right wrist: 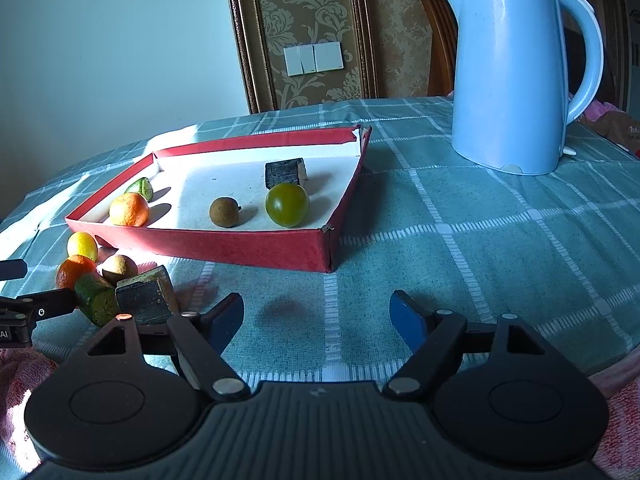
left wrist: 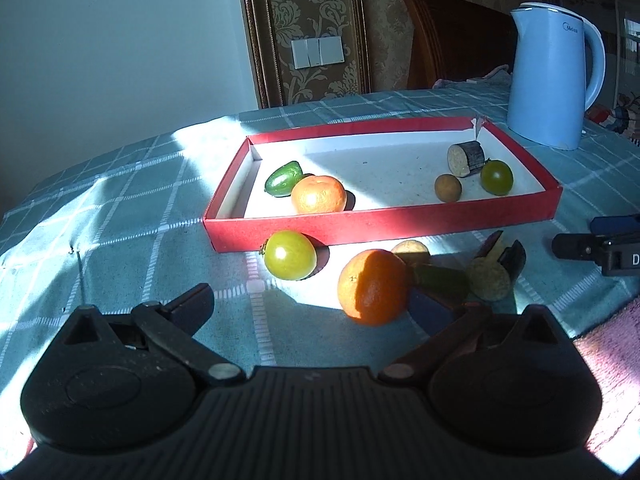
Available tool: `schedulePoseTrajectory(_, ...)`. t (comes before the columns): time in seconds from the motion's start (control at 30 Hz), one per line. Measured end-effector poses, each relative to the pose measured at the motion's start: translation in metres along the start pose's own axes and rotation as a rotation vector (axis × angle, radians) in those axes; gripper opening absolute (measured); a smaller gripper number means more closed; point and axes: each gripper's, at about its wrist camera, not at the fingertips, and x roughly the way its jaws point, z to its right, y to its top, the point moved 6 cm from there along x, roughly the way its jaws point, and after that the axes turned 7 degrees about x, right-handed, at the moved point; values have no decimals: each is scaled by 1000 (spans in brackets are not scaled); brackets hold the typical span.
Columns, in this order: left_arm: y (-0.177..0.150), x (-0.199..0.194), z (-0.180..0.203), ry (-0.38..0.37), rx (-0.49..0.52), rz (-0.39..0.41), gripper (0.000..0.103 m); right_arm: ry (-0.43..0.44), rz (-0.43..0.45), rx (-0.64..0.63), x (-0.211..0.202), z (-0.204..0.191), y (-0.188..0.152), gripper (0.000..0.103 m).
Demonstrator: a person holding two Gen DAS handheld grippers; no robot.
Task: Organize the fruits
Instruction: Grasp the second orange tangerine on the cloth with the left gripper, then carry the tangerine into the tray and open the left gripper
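A red tray (left wrist: 380,222) with a white floor holds a mandarin (left wrist: 318,194), a green piece (left wrist: 283,178), a brown fruit (left wrist: 448,187), a green tomato (left wrist: 497,177) and a dark cut stalk (left wrist: 466,159). On the cloth in front of it lie another green tomato (left wrist: 290,255), an orange (left wrist: 372,286), a brown fruit (left wrist: 410,250), a green piece (left wrist: 442,280) and a stalk piece (left wrist: 490,276). My left gripper (left wrist: 316,304) is open, and the orange sits just ahead of its right finger. My right gripper (right wrist: 318,316) is open over bare cloth, right of that pile.
A light blue kettle (right wrist: 512,80) stands behind the tray's right end (right wrist: 326,248). A green checked cloth (right wrist: 480,240) covers the round table. A pink towel (left wrist: 612,360) lies at the near edge. A wooden chair (left wrist: 452,40) stands behind the table.
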Motion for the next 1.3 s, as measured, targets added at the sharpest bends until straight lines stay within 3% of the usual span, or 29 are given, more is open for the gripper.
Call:
schedulePoseTrajectory(0.17, 4, 7, 1, -17, -6, 3, 103, 0, 0, 0, 0, 0, 0, 81)
schedulePoseTrajectory(0.27, 2, 7, 1, -81, -22, 4, 103, 0, 0, 0, 0, 0, 0, 81)
schedulePoseTrajectory(0.37, 0, 9, -2, -90, -35, -13, 103, -1, 0, 0, 0, 0, 0, 81)
schedulePoseTrajectory(0.5, -3, 6, -3, -166, -49, -13, 89, 0, -1, -1, 0, -1, 0, 82)
schedulePoseTrajectory(0.77, -1, 14, -1, -184, -52, -19, 89, -1, -1, -2, 0, -1, -1, 82)
schedulePoseTrajectory(0.87, 0, 16, -2, -226, -62, -24, 82, -2, -1, -3, 0, -1, -1, 82)
schedulePoseTrajectory(0.93, 0, 15, -2, -264, -66, -21, 73, -1, -1, -2, 0, -1, -1, 82)
schedulePoseTrajectory(1.07, 3, 9, 6, -315, -48, 0, 41, -2, -2, -4, 0, -1, -1, 82)
schedulePoseTrajectory(1.3, 1, 4, 14, -272, -11, 20, 38, -5, -3, -7, 0, -2, -1, 82)
